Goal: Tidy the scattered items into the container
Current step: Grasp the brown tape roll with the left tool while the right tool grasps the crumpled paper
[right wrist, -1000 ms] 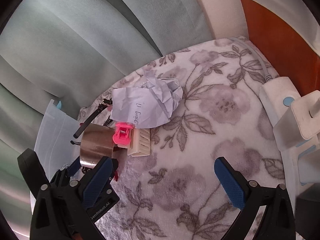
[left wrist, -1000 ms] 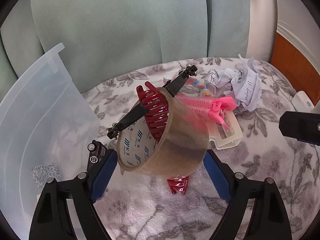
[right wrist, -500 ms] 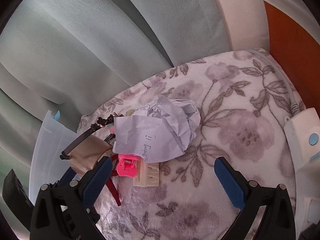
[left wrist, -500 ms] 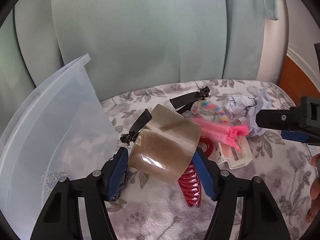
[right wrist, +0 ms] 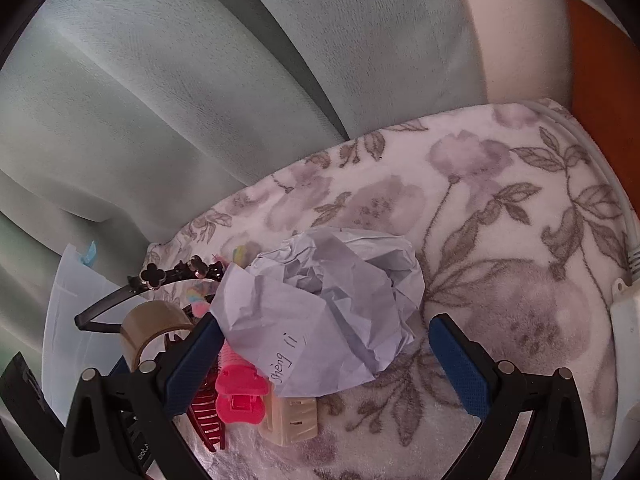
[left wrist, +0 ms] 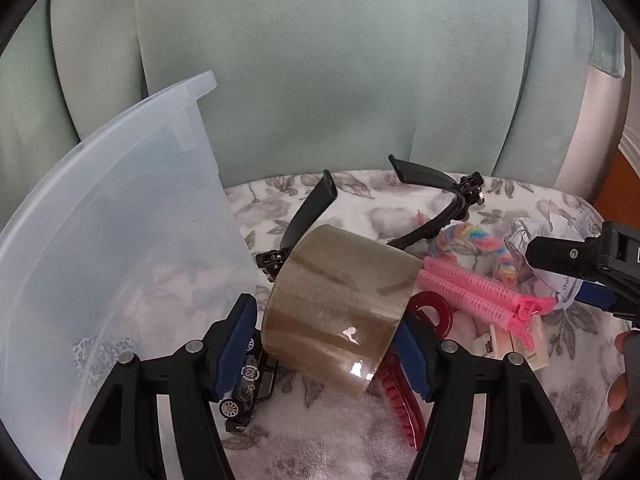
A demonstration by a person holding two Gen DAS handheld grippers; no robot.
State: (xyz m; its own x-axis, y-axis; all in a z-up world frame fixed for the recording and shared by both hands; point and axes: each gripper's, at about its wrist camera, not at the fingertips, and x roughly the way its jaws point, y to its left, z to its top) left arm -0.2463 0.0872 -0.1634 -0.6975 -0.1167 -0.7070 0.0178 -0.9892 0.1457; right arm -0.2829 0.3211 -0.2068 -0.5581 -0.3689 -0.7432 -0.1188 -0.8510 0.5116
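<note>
Your left gripper (left wrist: 326, 344) has the roll of brown tape (left wrist: 340, 308) between its blue pads and its jaws are closing on it; the right pad sits against the roll's edge, while the left pad's contact is hard to make out. The roll lies on its side, tilted, just right of the translucent container (left wrist: 120, 216), whose wall rises close beside it.

Taking the tape as your landmark: a small black toy car (left wrist: 244, 384) lies directly below-left of it, under your left pad. A dark red claw clip (left wrist: 404, 400) pokes out from beneath its right edge. Black hair clips (left wrist: 432, 184) rest behind it on the floral blanket (left wrist: 320, 448). The pink hair rollers (left wrist: 476, 292) and rainbow braided tie (left wrist: 480, 240) lie to its right, with a cream clip (left wrist: 516, 344) beyond them.

Your right gripper (right wrist: 324, 356) stands wide, jaws gripping nothing. The crumpled paper ball (right wrist: 336, 296) lies between its pads and slightly ahead, touching neither clearly. From there the tape (right wrist: 156, 328) shows to the left, past the left pad.
</note>
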